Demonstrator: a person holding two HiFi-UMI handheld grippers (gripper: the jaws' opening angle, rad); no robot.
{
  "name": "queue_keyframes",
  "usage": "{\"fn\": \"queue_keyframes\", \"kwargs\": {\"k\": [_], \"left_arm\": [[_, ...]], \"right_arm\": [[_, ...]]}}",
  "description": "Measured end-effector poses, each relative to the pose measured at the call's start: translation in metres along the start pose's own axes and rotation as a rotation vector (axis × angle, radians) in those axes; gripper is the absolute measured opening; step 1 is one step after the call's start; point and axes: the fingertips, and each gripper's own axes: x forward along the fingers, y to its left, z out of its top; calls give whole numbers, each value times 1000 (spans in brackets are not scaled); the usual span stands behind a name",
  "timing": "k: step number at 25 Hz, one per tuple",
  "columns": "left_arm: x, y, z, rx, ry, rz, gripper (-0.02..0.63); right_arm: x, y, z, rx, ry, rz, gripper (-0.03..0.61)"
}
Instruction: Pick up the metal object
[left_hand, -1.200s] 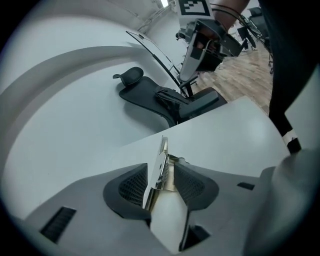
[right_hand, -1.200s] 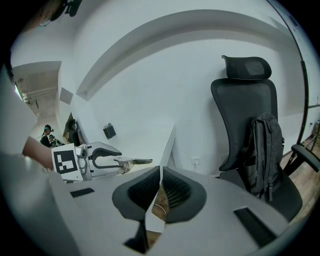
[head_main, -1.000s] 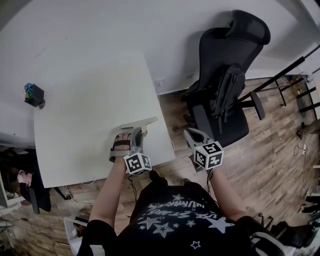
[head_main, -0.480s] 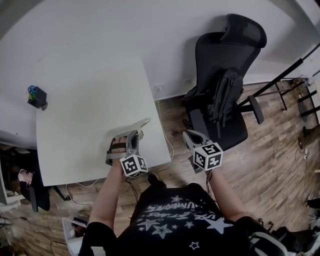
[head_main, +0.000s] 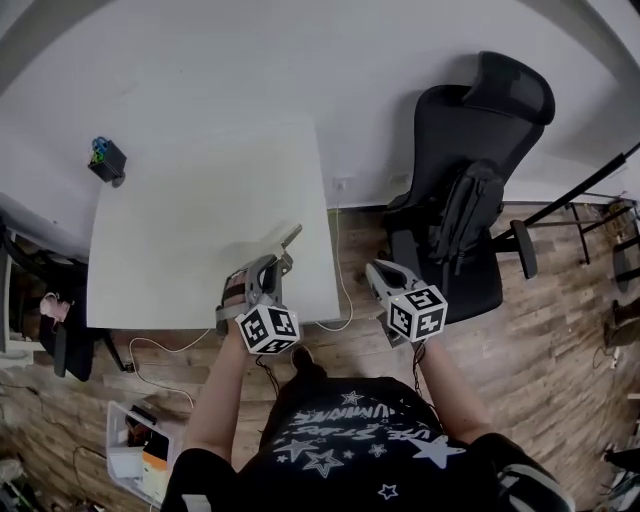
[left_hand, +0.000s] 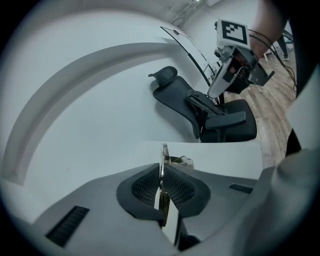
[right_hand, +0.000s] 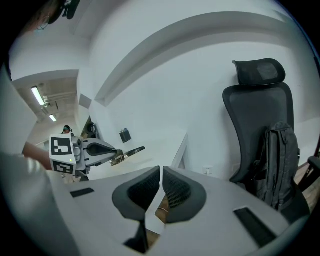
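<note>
The metal object (head_main: 277, 243) is a thin flat strip. It is pinched between the pads of my left gripper (head_main: 266, 272) and sticks out forward, tilted up over the near right part of the white table (head_main: 190, 220). The left gripper view shows the strip edge-on (left_hand: 163, 154) between the shut pads of the left gripper (left_hand: 161, 182). My right gripper (head_main: 384, 276) hangs off the table's right side, over the floor, its jaws shut on nothing. From the right gripper view, the left gripper (right_hand: 95, 150) holds the strip (right_hand: 131, 150) out to the right, and the right gripper (right_hand: 161, 187) is in front.
A black office chair (head_main: 480, 170) with a backpack (head_main: 468, 215) on its seat stands right of the table. A small black holder (head_main: 106, 160) sits at the table's far left corner. A cable (head_main: 335, 290) runs past the table's right edge. An open box (head_main: 135, 465) lies on the wooden floor.
The left jaws have closed on the metal strip. It lay flat by the table's near right edge and now points up and away, tilted. The head view has shifted.
</note>
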Motion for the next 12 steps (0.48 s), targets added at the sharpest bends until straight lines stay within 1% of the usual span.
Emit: {"fn": "queue_keyframes", "kwargs": {"k": [4, 12], "left_arm": [[-29, -8, 1, -74, 26, 51, 35], [-91, -40, 7, -225, 81, 151, 35]], "right_arm": [[-12, 10, 0, -29, -2, 62, 49], [-55, 18, -9, -76, -4, 177, 49]]}}
